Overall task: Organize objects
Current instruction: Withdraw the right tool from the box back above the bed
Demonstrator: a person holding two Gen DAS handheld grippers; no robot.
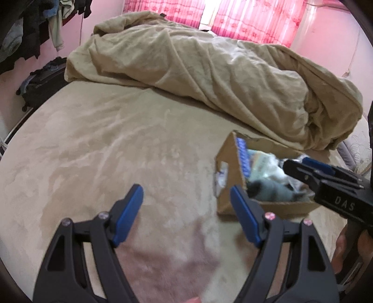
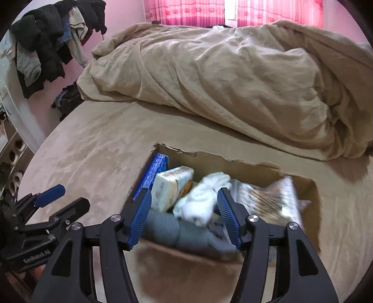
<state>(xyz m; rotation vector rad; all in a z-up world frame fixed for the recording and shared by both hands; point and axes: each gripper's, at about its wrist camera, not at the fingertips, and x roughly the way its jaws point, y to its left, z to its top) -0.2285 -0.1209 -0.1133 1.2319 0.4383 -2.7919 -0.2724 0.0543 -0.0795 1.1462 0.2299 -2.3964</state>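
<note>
An open cardboard box (image 2: 251,160) sits on the beige bed; it also shows in the left wrist view (image 1: 227,160). Inside lie a blue flat item (image 2: 155,171) against the left wall, a white tissue pack (image 2: 171,185), a white cloth (image 2: 202,198), a grey rolled cloth (image 2: 177,229) and a shiny plastic packet (image 2: 272,198). My right gripper (image 2: 184,214) is open above the box's near side, with the white cloth between its fingers but not clamped. My left gripper (image 1: 186,207) is open and empty over the bedsheet, left of the box.
A crumpled beige blanket (image 1: 221,77) is heaped across the far side of the bed. Dark clothes (image 2: 44,46) hang at the left wall, and a dark suitcase (image 1: 39,86) stands on the floor beside the bed. Pink curtains (image 2: 256,11) are behind.
</note>
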